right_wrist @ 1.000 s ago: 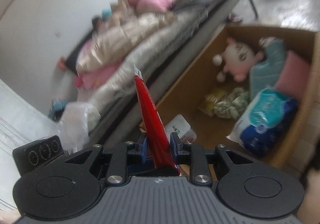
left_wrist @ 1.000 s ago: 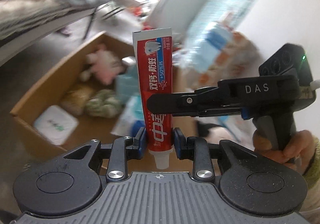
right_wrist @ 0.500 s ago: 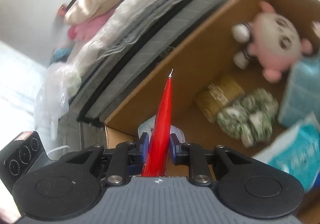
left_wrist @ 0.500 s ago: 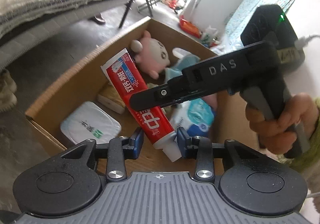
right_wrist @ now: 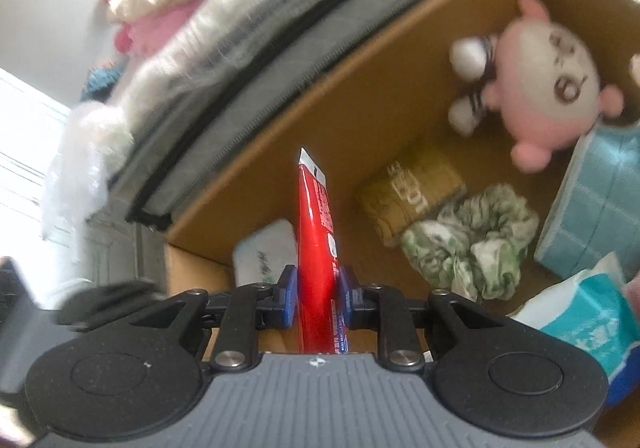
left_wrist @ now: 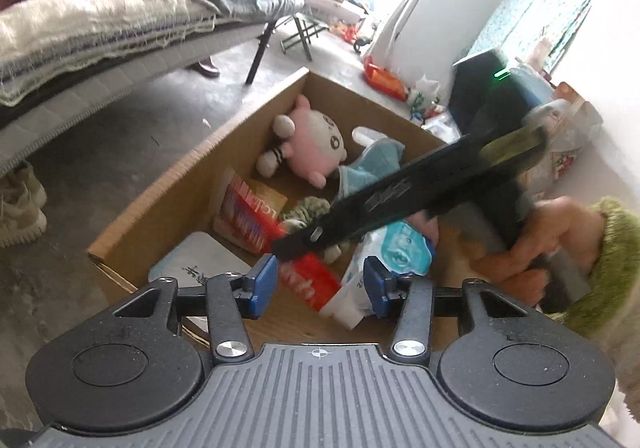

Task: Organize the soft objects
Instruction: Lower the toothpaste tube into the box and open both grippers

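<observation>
The right tool (right_wrist: 316, 302) grips the red toothpaste tube (right_wrist: 316, 224) edge-on, low over the open cardboard box (left_wrist: 192, 184). The left tool (left_wrist: 318, 284) is opening; its blue pads stand clear of the tube's cap end, which lies between them. The handover looks done, so the left should draw off first. Then lower the tube into the bare patch beside the green scrunchie (right_wrist: 472, 244) and tissue pack (left_wrist: 400, 252), and release only once it rests flat.
</observation>
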Motion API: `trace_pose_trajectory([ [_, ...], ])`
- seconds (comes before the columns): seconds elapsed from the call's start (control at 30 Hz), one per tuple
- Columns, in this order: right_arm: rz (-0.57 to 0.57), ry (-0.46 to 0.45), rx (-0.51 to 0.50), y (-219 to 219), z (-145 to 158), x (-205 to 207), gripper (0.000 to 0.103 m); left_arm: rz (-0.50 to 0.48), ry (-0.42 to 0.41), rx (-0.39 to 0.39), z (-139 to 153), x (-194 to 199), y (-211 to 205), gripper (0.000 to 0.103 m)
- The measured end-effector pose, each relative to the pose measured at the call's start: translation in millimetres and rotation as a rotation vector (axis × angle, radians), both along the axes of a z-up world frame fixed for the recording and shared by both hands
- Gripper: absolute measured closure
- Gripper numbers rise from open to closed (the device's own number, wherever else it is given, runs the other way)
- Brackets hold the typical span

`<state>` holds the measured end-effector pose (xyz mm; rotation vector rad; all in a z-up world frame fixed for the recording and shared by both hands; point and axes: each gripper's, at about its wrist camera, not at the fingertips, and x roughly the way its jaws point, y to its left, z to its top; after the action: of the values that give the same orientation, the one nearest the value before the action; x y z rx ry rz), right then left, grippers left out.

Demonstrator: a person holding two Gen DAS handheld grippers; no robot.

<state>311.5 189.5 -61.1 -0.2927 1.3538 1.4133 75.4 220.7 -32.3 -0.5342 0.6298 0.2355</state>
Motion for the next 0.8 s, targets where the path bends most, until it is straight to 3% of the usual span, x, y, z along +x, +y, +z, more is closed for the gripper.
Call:
trace_pose_trajectory([
  [0.17,-0.015,0.024,-0.007,5,-9,-1,0.078,-0.003,-0.006,0.031,2,-4,-3,0.052],
  [0.53,-0.129,-0.067,0.105,-52,47,-7,0.075,-0.015,-0.024,0.093,13,-11,-19,0.037],
  [0.57,-0.138,-0.081,0.119,-62,54,-11,0.071,-0.02,-0.024,0.101,15,-11,-21,0.034],
  [0.63,-0.17,-0.127,0.151,-85,69,-20,0.045,-0.032,-0.016,0.116,18,-11,-27,0.032],
  [0.8,-0.255,-0.211,0.23,-149,96,-49,0.036,-0.065,0.017,0.147,25,-9,-47,0.014],
])
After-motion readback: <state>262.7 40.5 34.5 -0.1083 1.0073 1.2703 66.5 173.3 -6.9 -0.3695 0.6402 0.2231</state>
